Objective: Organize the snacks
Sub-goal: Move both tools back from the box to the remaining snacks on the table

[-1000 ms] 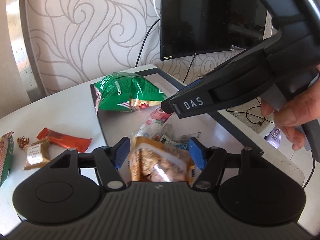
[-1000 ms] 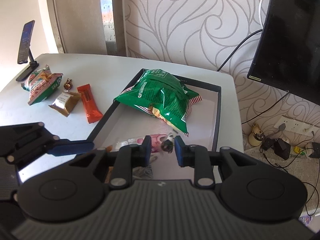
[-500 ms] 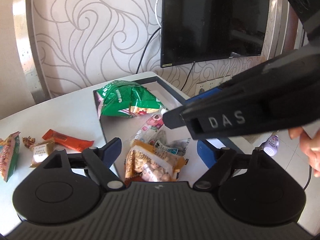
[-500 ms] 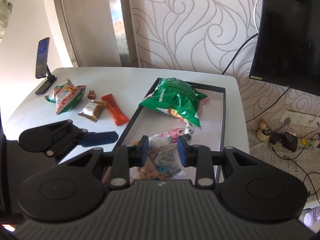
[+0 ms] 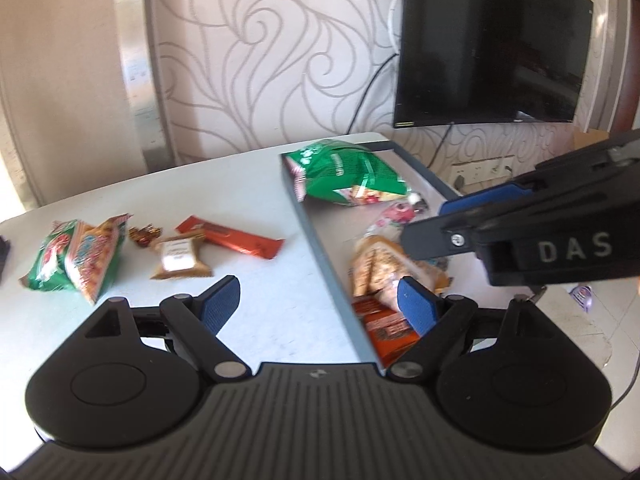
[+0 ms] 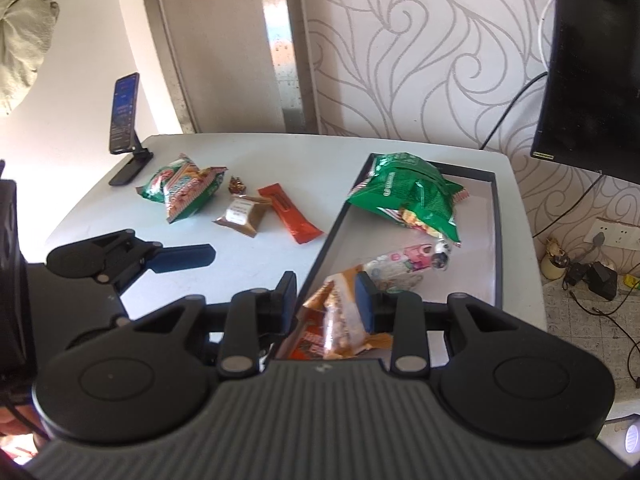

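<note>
Since a second ago my left gripper (image 5: 318, 300) has let go of the orange nut packet and lifted back; its blue pads (image 5: 219, 302) now stand wide apart with nothing between them, straddling the tray's near wall. My right gripper (image 6: 326, 294) has also drawn back; its fingers are parted moderately and hold nothing.

Item, orange nut packet (image 6: 344, 320): clear window showing pale nuts, crinkled orange edges, lying in the near end of the tray below my right fingers.

Item, red-brown wrapper (image 5: 386, 326): flat, printed, in the tray's near corner, partly under the nut packet.

Item, pink-and-white clear packet (image 6: 404, 262): long, with a floral print, lying across the middle of the tray, just beyond the nut packet.

Item, green chip bag (image 6: 408, 196): puffed, red-and-white striped seams, at the far end of the tray, its corner over the left wall.

Item, tray (image 6: 498, 240): dark grey walls, pale floor, on the right part of the white table (image 6: 280, 164).

Items outside the tray, on the table to its left: orange-red bar (image 6: 290, 220), nearest the tray; brown square packet with white label (image 6: 242, 216), touching the bar; small gold-red candy (image 6: 237, 185) just behind; green-and-red striped bag (image 6: 182, 188), farthest left.

Item, phone on a stand (image 6: 126, 120): upright at the table's far left corner.

Item, black television (image 5: 488, 44): on the patterned wall behind the tray.
</note>
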A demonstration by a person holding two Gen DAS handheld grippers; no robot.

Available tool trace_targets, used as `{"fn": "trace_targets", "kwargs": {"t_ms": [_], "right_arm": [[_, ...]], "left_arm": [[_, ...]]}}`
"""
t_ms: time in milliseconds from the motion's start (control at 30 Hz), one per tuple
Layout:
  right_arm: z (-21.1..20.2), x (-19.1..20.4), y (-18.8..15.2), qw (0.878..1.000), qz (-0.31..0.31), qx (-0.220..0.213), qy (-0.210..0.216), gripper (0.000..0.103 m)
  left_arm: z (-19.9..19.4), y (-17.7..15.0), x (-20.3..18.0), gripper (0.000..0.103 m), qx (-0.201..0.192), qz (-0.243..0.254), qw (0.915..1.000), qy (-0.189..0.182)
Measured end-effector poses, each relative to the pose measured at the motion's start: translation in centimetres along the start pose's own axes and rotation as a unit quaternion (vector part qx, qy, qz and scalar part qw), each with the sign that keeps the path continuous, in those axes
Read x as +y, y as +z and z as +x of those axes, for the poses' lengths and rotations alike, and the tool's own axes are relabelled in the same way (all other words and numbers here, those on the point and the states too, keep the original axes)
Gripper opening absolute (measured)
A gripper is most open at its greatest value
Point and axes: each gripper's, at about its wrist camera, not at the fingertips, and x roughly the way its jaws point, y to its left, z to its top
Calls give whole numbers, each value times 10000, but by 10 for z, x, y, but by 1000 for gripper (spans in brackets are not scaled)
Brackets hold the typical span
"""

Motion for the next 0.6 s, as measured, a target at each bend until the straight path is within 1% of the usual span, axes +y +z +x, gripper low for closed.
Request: {"fn": "trace_targets", "kwargs": {"t_ms": [133, 367, 467, 600], "right_arm": [[2, 14, -2, 9999, -130, 39, 99, 35], [5, 33, -1, 9991, -310, 76, 285, 35], [5, 40, -1, 9986, -377, 95, 346, 35], [8, 49, -3, 9979, -499, 167, 391, 35]], "left_arm": [[-5, -8, 18, 89, 12, -131, 9997, 208], [0, -17, 54, 89, 53, -386, 9963, 761], [5, -20, 67, 89, 105, -519, 9947, 879], [13, -23, 72, 89, 199, -590, 9937, 930]]}}
